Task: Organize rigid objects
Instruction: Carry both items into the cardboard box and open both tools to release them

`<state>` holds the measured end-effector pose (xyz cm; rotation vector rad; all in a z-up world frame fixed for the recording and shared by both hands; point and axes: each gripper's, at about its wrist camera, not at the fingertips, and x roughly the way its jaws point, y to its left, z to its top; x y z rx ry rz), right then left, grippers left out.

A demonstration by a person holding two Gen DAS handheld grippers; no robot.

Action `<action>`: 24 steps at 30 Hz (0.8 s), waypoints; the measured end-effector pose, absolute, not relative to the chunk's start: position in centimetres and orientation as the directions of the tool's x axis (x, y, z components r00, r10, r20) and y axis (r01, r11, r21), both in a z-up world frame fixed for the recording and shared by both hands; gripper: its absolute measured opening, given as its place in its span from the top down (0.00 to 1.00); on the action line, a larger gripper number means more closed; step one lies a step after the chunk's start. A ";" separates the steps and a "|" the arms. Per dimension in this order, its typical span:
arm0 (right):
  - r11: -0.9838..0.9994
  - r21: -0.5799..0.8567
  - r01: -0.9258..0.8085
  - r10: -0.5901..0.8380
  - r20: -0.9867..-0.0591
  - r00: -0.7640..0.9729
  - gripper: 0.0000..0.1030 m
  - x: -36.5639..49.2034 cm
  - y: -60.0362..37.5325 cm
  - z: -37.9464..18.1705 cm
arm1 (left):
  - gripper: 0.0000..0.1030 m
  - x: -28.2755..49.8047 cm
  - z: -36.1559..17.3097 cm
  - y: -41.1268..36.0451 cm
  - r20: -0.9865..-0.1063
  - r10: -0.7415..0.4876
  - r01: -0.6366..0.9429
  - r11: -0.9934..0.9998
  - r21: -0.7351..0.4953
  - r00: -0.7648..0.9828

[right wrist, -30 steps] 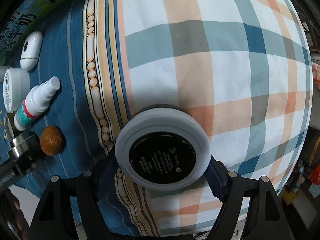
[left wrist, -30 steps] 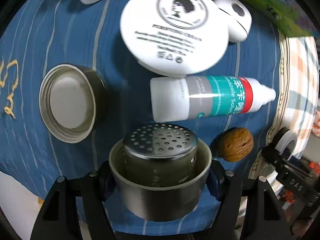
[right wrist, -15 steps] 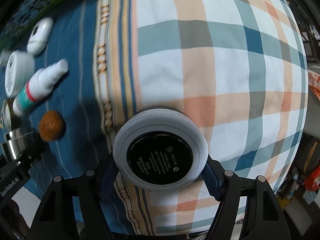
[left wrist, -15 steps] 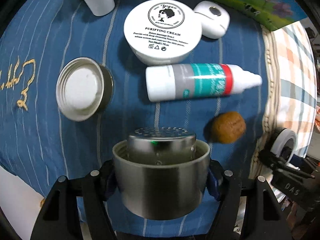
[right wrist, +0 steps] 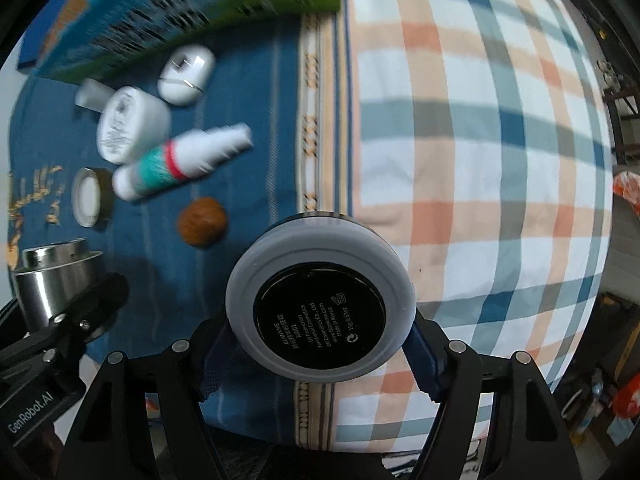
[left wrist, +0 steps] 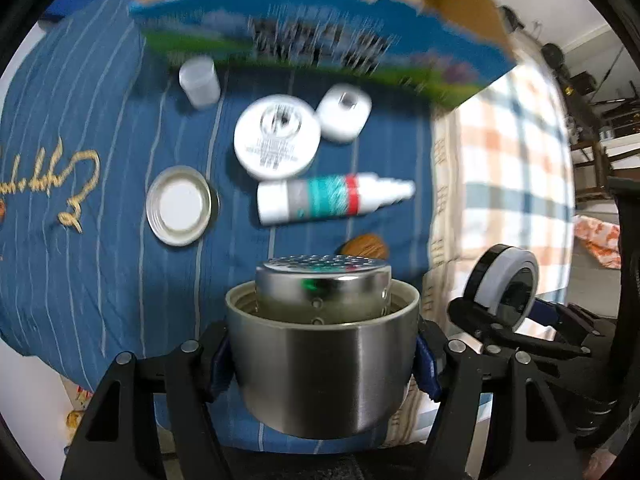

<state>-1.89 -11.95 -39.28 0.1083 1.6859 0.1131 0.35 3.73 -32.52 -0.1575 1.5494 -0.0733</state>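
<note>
My left gripper [left wrist: 322, 354] is shut on a steel cup with a perforated strainer insert [left wrist: 322, 364], held above the blue cloth; it also shows in the right wrist view [right wrist: 52, 284]. My right gripper [right wrist: 320, 338] is shut on a round grey compact with a black label [right wrist: 320, 316], seen edge-on in the left wrist view [left wrist: 506, 284]. On the cloth lie a white cream jar [left wrist: 277, 138], a white spray bottle [left wrist: 332, 198], a walnut [right wrist: 202, 221], a metal lid [left wrist: 179, 205], a white oval case [left wrist: 344, 112] and a small white cup [left wrist: 199, 82].
A cardboard box with a blue and green printed side [left wrist: 320, 40] stands at the far edge of the blue cloth [left wrist: 100, 160]. A plaid cloth [right wrist: 480, 140] covers the right part of the surface. Furniture shows beyond the right edge.
Both grippers have risen and pulled back with their objects. The things on the cloth look smaller and farther, and the cardboard box has come into view.
</note>
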 end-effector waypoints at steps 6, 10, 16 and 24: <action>0.981 0.195 -0.017 0.195 -0.981 -0.025 0.26 0.8 -12.7 -32.9 | 0.34 7.2 -24.0 3.1 -0.970 -0.213 -0.033 0.975 -0.218 0.115; 0.972 0.233 -0.029 0.234 -0.971 0.039 0.26 7.6 -14.7 -27.6 | 0.34 14.3 -21.6 2.1 -0.952 -0.261 -0.003 0.964 -0.265 0.158; 0.974 0.226 -0.033 0.229 -0.965 0.130 0.26 13.1 -13.7 -24.1 | 0.34 23.0 -19.4 1.9 -0.941 -0.263 0.071 0.965 -0.253 0.211; 0.981 0.195 -0.003 0.193 -0.968 0.162 0.26 21.6 -12.1 -25.0 | 0.34 32.3 -21.6 1.7 -0.945 -0.249 0.131 0.966 -0.225 0.213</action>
